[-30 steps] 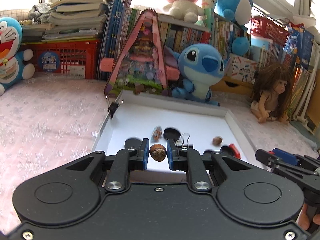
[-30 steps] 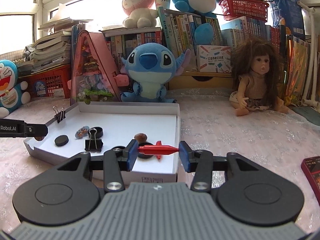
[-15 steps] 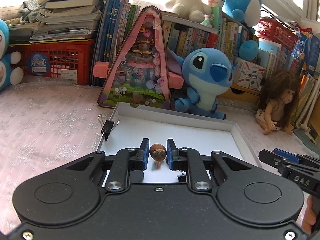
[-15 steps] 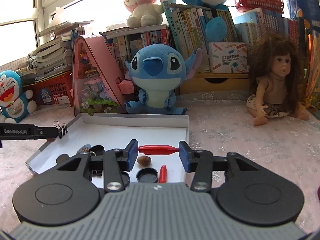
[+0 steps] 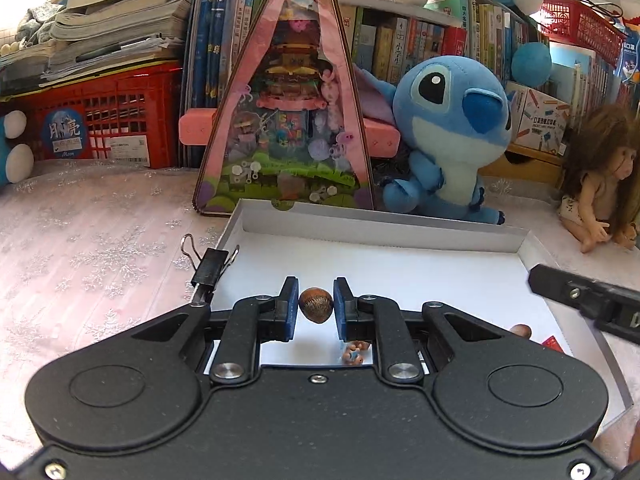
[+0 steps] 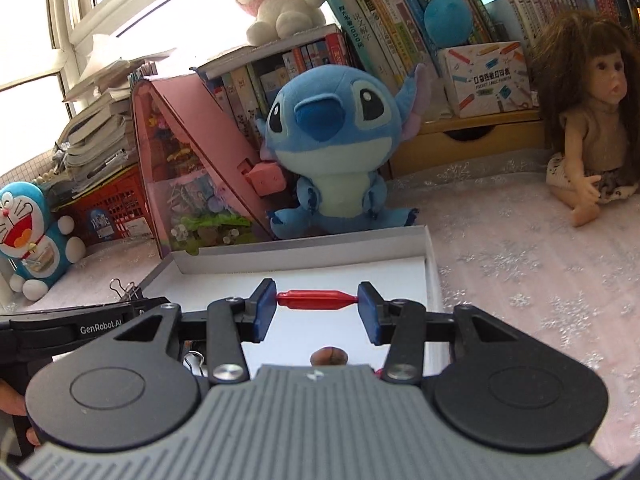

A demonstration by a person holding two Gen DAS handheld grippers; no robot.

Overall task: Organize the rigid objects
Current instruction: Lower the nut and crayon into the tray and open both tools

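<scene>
My left gripper (image 5: 316,307) is shut on a small brown ridged shell (image 5: 315,305), held over the near part of a shallow white box (image 5: 380,226). My right gripper (image 6: 317,308) is shut on a red pen-like stick (image 6: 316,299), gripped end to end between its blue pads, above the same white box (image 6: 304,246). A small figurine (image 5: 355,351) and a brown nut (image 5: 521,331) lie on the box floor. The brown nut (image 6: 329,356) also shows just under the right gripper. A black binder clip (image 5: 211,267) is clamped on the box's left wall.
A pink triangular toy house (image 5: 290,120), a blue plush (image 5: 452,136) and a doll (image 5: 600,184) stand behind the box. Books and a red crate (image 5: 100,128) line the back. A second binder clip (image 6: 194,362) lies in the box. The surface is a pink cloth (image 5: 88,248).
Both grippers have moved forward over the box with their loads still held; the toy house and plush loom larger. The right gripper has rolled slightly. Several box items have slipped below the gripper bodies.
</scene>
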